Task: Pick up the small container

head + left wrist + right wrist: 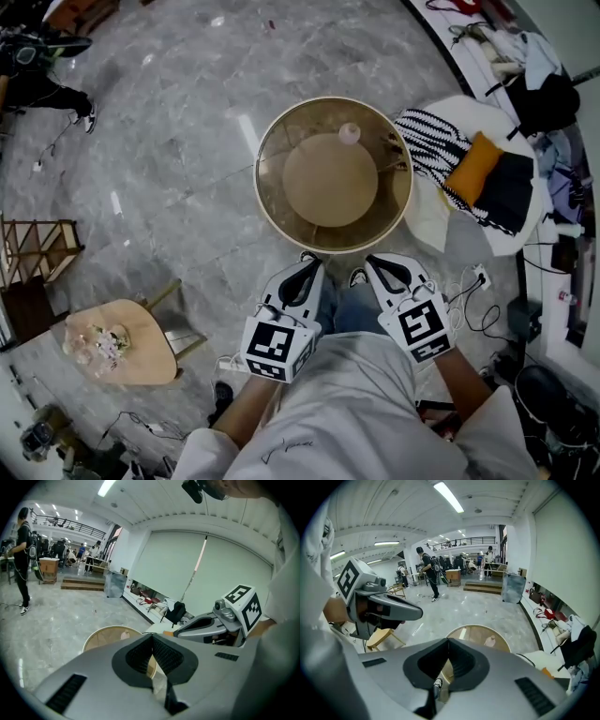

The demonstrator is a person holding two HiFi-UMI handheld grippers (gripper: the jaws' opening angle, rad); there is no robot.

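My left gripper (310,259) and right gripper (371,264), fingers pressed together on nothing, hang by the near rim of the round glass table (274,122). The small container (349,133) stands far side, path unobstructed. Cushioned chair (473,169) beside it; grey marble floor (169,141).

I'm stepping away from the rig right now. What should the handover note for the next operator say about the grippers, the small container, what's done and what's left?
Left hand-held gripper: jaws shut, nothing between them, held over the lap at the near edge of the round table.
Right hand-held gripper: jaws shut, empty, beside the left one.
Small container: pale pink, standing upright on the far part of the table top, well clear of both grippers.
Done: nothing; the container is untouched.
Left: open one gripper's jaws, reach across the table, close them on the container and lift it. The right gripper looks slightly better placed.
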